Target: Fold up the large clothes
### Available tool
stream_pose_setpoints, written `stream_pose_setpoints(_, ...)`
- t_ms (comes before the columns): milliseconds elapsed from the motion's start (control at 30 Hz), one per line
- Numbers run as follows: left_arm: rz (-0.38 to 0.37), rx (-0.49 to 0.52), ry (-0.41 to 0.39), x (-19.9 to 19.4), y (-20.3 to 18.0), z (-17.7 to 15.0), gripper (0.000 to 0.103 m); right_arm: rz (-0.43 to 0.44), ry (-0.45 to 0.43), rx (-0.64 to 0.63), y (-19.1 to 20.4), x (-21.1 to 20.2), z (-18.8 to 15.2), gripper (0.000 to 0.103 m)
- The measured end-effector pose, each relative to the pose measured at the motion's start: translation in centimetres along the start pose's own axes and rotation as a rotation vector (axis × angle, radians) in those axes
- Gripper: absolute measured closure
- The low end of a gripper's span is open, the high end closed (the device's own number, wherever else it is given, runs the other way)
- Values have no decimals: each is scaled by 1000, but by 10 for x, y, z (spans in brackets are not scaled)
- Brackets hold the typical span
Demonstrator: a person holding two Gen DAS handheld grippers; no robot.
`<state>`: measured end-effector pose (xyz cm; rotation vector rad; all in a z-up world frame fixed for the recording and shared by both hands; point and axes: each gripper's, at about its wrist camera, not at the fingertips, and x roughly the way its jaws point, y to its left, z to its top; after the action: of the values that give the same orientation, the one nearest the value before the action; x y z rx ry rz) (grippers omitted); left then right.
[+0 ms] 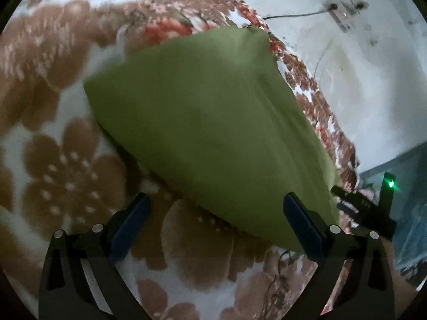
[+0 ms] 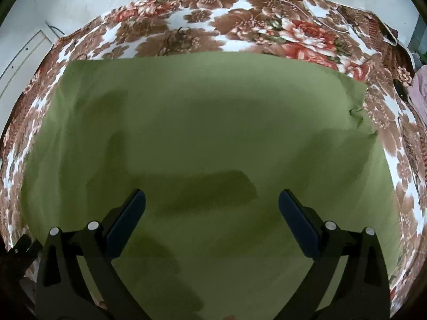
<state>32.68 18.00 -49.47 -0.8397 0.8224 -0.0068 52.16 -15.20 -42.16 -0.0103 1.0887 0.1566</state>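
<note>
A large olive-green cloth (image 2: 208, 133) lies spread flat on a bed with a brown floral cover (image 2: 202, 18). My right gripper (image 2: 212, 200) hovers above the cloth's near half, open, with nothing between its fingers. In the left wrist view the same green cloth (image 1: 208, 122) appears as a slanted sheet on the floral cover (image 1: 53, 106). My left gripper (image 1: 216, 202) stands open beside the cloth's near edge, and its right finger (image 1: 304, 226) overlaps the cloth's lower corner. Whether it touches the fabric is unclear.
A pale wall (image 1: 360, 80) with a socket and a cable (image 1: 341, 10) runs behind the bed. The other gripper, with a green light (image 1: 391, 184), shows at the right of the left wrist view. A white cord (image 2: 328, 18) and pinkish fabric (image 2: 420, 90) lie at the bed's far right.
</note>
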Motion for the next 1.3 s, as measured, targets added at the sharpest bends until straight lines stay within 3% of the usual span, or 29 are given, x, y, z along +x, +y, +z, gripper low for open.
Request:
stream_pose_setpoints(200,-118,-21,-61,13,2,17,5,-31,13,-55,10,9,-10,5)
stream_pose_setpoints(400,-98,-19,-104,38,7,50,5,-53,19,-34,11,11,-16,5)
stream_pose_setpoints(500,-17,-38,-165,44,-5,48,5,-72,6,-38,18,9,-19,5)
stream_pose_setpoints(600,-135,-68,-189,27,-17,51,5,-72,2,-31,23,5,-20,5)
stream_pose_setpoints(667,-182,-33,-203,16,-29,53,5,-81,-4,-46,27,3,-21,5)
stream_pose_setpoints(733,-165,-21,-185,22,-23,52,5,-92,-7,-63,31,4,-23,5)
stream_pose_setpoints(800,-96,-42,-113,43,-1,48,8,-91,4,-59,30,9,-24,5)
stream_pose_setpoints(933,-47,24,-80,45,-9,48,14,-114,13,-47,32,12,-23,5)
stream_pose_setpoints(1000,-33,-31,-79,42,-3,51,26,-134,26,-47,34,10,-23,5)
stream_pose_setpoints(1067,-7,-72,-86,44,3,52,52,-161,35,-47,32,4,-21,5)
stream_pose_setpoints(1167,5,-101,-70,46,2,52,78,-182,31,-44,23,-3,-22,5)
stream_pose_setpoints(1267,39,-48,-78,39,-16,53,93,-153,78,-49,18,15,-29,5)
stream_pose_setpoints(1300,57,-26,-84,38,-22,55,94,-147,77,-53,17,20,-31,5)
